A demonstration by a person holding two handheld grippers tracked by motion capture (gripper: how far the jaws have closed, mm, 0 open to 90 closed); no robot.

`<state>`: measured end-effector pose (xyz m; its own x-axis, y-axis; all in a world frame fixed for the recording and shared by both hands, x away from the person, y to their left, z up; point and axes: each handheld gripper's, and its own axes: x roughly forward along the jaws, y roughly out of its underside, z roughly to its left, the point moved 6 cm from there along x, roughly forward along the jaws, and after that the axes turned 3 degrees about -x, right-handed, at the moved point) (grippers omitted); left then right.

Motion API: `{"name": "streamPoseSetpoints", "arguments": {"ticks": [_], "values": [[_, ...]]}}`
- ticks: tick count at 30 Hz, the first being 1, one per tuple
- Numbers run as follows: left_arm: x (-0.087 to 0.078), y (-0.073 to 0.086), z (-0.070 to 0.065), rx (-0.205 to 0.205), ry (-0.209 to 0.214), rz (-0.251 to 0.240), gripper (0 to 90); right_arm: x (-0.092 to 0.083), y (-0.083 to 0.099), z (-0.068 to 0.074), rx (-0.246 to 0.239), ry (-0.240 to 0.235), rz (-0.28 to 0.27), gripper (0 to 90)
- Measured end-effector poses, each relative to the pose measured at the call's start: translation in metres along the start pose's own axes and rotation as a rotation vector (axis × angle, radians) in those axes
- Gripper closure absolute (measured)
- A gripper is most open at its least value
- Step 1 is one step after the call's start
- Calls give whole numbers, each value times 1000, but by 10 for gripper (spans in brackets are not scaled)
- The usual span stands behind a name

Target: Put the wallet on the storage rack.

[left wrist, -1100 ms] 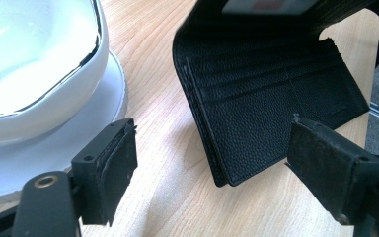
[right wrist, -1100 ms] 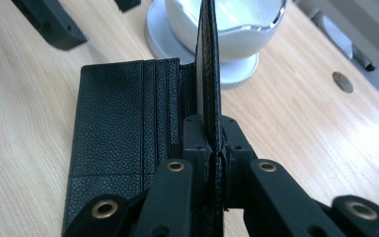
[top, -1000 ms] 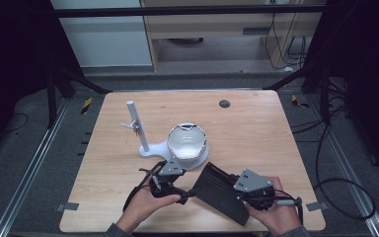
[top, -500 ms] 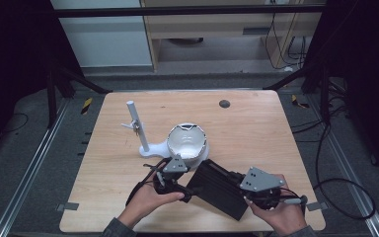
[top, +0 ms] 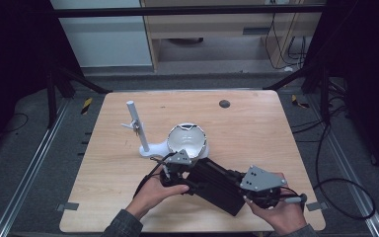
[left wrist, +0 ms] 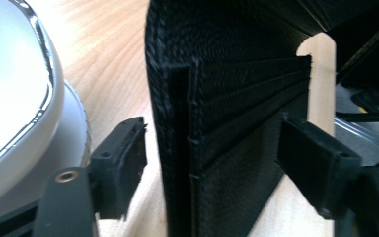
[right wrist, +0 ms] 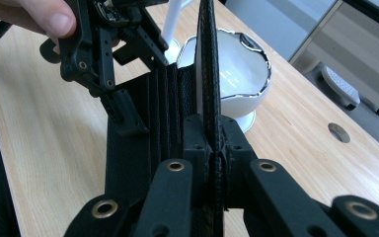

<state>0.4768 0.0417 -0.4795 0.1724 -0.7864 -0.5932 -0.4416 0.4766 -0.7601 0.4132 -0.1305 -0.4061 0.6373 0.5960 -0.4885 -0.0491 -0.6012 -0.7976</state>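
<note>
1. A black wallet (top: 217,185), opened like a folder, lies on the wooden counter (top: 256,128) near its front edge, between the person's two hands
2. The right tongs (right wrist: 212,133) are clamped tight on one leather flap of the wallet; in the right gripper view that flap stands on edge, pinched between both pads
3. In the high view the right tongs (top: 244,190) sit at the wallet's right end, held by the right hand (top: 281,215)
4. The left tongs (left wrist: 212,158) straddle the wallet's card-slot side; the jaws have just been closing, yet both pads stand apart from the leather, so nothing is gripped
5. In the high view the left tongs (top: 185,170) meet the wallet's left end, with the left hand (top: 155,192) behind them
6. A white bowl-shaped lamp head (top: 186,139) with a chrome rim rests just beyond the wallet, close to the left tongs
7. A white post (top: 137,127) rises from the lamp's base, left of the bowl
8. A small dark round spot (top: 224,103) sits far back on the counter, well apart from everything
</note>
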Motion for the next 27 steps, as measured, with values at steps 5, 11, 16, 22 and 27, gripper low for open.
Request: {"name": "streamPoseSetpoints", "arguments": {"ticks": [5, 11, 16, 22, 27], "values": [[-9, -5, -2, -7, 25, -8, 519, -3, -3, -2, -2, 6, -16, 842], [-25, -15, -9, -24, 41, -32, 789, -5, -3, -3, -20, 8, -19, 838], [-37, -24, -15, 21, -33, -6, 800, -6, 0, -5, -21, 13, -21, 832], [-45, -28, -18, 32, -45, -5, 804, -5, 3, -4, -17, 15, -21, 827], [-52, -32, -17, 23, -59, -19, 806, -2, 4, -1, -18, 10, -19, 811]]}}
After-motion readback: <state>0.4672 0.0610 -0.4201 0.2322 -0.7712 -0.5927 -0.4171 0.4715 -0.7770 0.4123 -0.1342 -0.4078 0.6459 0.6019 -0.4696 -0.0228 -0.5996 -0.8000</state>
